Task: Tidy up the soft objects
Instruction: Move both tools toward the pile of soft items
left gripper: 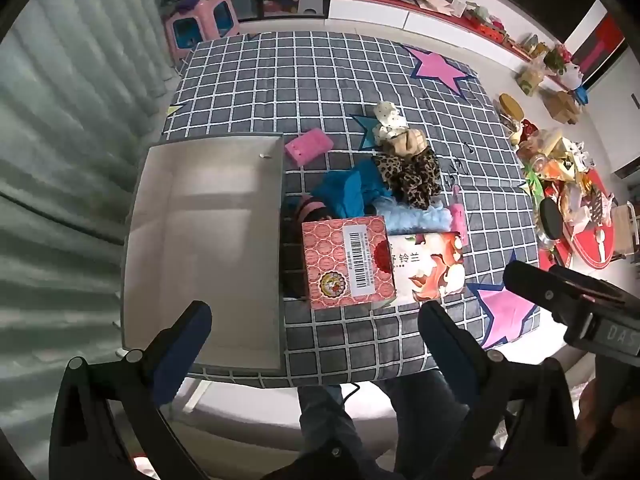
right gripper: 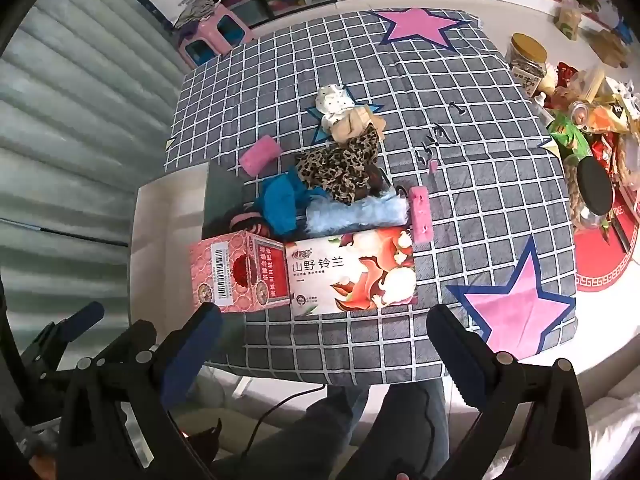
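The heap of soft things (right gripper: 340,184) lies mid-table, just beyond two cartons (right gripper: 304,272) and right of the empty grey bin (left gripper: 200,240). We hold both grippers above the near edge, jaws wide apart and empty; the right gripper (right gripper: 320,340) faces the heap more squarely than the left gripper (left gripper: 316,336)

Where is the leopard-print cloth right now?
In both views the leopard-print cloth lies mid-table on the pile, between the beige cloth and the blue cloth.

Dark striped item (left gripper: 310,208) largely hidden behind pink carton (left gripper: 346,262) and under blue cloth (left gripper: 346,192). Pale blue fluffy piece (right gripper: 356,210) partly covered by leopard-print fabric (right gripper: 340,168). Barcode print on pink carton too small to read. Clutter (left gripper: 560,168) beside tabletop (left gripper: 280,80) indistinct. Right gripper body cut off by left-wrist view's edge.
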The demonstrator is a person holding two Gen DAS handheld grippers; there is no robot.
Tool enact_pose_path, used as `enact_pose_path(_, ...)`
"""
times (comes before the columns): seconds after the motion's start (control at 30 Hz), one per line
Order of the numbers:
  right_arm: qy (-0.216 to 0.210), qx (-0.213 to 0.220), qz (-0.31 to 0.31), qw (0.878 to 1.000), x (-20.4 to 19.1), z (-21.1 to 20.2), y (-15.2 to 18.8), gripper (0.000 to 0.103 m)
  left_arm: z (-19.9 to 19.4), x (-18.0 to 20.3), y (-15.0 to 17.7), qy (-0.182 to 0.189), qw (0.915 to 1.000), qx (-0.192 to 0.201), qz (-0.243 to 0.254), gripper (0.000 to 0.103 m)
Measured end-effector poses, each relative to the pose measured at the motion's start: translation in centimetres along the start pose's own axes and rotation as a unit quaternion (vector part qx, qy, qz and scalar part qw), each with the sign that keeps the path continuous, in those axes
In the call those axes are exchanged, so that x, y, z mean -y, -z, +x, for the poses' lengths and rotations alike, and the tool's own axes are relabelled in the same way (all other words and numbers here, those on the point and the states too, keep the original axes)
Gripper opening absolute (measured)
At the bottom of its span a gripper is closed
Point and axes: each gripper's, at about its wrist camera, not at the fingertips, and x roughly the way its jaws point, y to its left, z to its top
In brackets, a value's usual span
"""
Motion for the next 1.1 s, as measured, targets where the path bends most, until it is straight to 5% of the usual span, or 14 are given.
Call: enact_pose_path(1.1,0.010,0.005,0.033,0.999,-1.0,0.9,0.6,0.103,0.6,-1.1,-0.4,-0.010,0.9995,0.010,0.029,0.103)
